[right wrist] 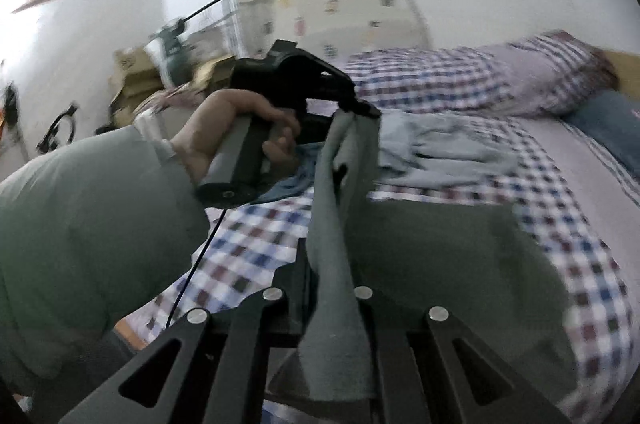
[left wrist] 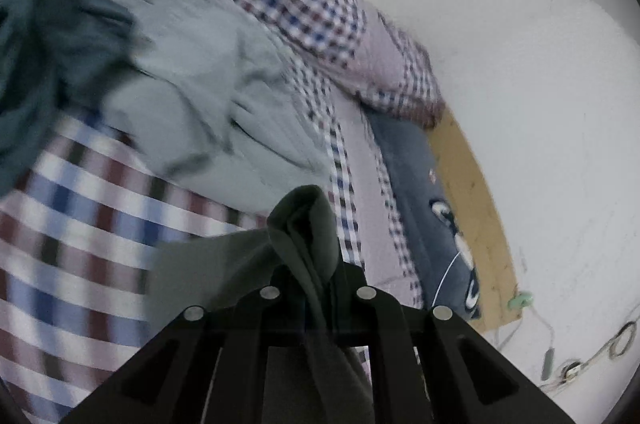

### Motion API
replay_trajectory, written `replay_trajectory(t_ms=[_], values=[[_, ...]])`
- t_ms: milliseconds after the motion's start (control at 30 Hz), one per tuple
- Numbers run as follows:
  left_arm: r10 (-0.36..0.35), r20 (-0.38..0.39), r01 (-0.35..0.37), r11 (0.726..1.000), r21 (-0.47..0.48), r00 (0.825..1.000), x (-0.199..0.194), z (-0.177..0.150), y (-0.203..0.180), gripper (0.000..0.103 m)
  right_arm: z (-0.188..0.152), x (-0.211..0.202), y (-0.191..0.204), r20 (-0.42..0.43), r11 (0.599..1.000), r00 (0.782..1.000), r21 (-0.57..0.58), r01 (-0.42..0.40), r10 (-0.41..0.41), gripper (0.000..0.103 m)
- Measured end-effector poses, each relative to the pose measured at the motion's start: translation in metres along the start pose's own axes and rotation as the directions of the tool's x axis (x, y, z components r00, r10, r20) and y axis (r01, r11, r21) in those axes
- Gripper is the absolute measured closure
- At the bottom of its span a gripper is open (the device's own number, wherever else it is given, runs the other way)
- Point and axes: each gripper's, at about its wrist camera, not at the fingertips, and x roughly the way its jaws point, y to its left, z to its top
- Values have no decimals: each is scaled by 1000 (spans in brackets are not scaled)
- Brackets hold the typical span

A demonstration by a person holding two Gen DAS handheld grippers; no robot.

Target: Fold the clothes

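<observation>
Both pairs of tongs are clamped on the same grey-green garment [right wrist: 440, 248] above a bed [right wrist: 256, 248] covered in a checked sheet. The left tongs [left wrist: 316, 264] pinch a bunched fold of the cloth, which rises in a hump just ahead of their tips; the right tongs [right wrist: 320, 284] grip another edge, and the fabric runs as a taut strip from them up to the left tongs [right wrist: 360, 109], seen here held in the person's hand [right wrist: 240, 131] with a pale green sleeve [right wrist: 80, 224] behind it. To the right of that strip, the rest of the garment spreads flat on the sheet as a broad dark panel. Ahead of the left tongs, well apart from the held piece, a light grey garment [left wrist: 208, 83] lies rumpled, with a dark teal one [left wrist: 44, 55] heaped to its left; neither looks folded. Farther ahead and to the right lie a checked pillow [left wrist: 344, 19] and a blue cushion [left wrist: 420, 191] by the bed's wooden edge [left wrist: 476, 216]. Judged from this, the folding is at an early stage: one garment is partway through a fold, its lifted edge not yet laid down, and at least two more pieces wait untouched. Motion blur hides finer detail of the creases.
</observation>
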Motion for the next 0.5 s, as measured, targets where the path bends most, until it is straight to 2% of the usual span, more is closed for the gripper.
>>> replay_trajectory(t_ms=[167,333,400,500], values=[[53,-68,-50,998,42,996,64,-15,-54,96,-6,-37,-62,-1,990,996,115,85,-85,99],[160,-129,-151,986,75,979,143,-32,-89,96,-18,-55,-128,-40,949,987,270,162,-157,99],[200,-145,-193,979,59,969,175,-35,-88,96,-28,-56,-155,-73,922,980,331,199,-185,99],[214,-167,-210,977,43,963,211,-39,-83,92,-42,-51,-190,-146,881,964,395,262,-221,99]])
